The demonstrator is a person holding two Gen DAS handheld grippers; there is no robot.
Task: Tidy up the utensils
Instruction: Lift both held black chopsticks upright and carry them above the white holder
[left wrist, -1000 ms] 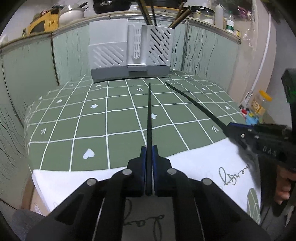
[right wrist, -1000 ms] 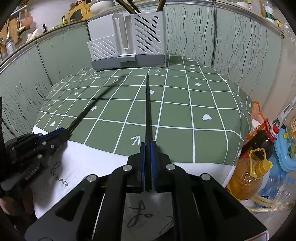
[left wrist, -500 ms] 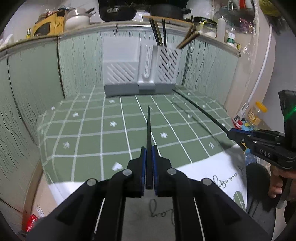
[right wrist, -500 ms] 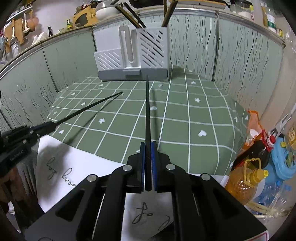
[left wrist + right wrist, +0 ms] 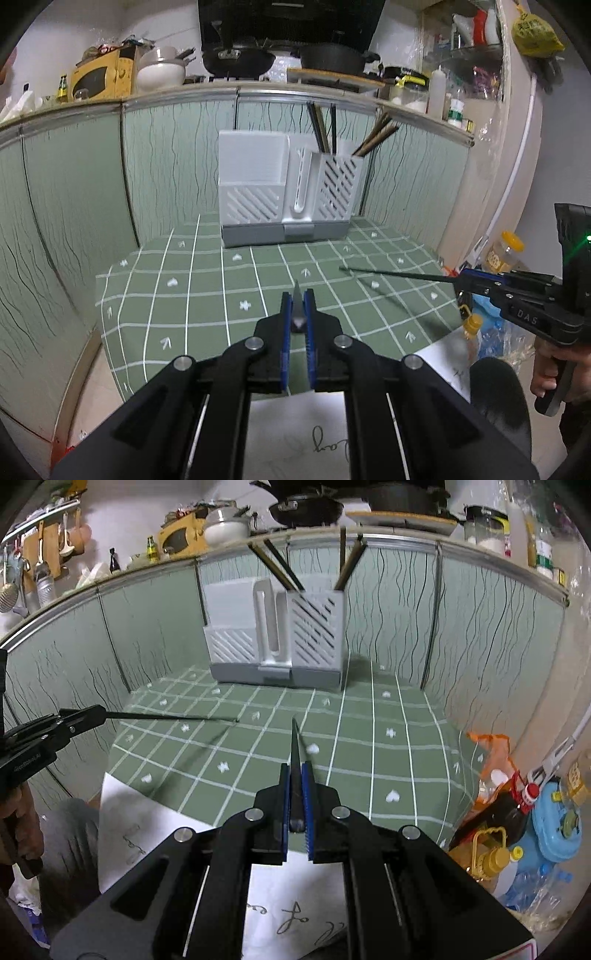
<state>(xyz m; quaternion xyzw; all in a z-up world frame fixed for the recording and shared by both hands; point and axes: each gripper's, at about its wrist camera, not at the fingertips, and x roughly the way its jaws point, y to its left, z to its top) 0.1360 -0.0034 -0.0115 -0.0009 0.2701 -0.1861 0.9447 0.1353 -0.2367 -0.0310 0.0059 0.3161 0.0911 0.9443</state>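
We have lifted both black chopsticks off the table, left gripper (image 5: 296,321) and right gripper (image 5: 295,794) each clamped on one (tips forward), toward the grey utensil holder (image 5: 284,192) at the far edge.

I see a green tablecloth (image 5: 207,295) gridded in white lines with small white hearts and arrows, a pale grey utensil holder (image 5: 284,192) with slanted slots on a darker grey base, black grippers with blue pads (image 5: 284,332), and black chopsticks (image 5: 295,753).
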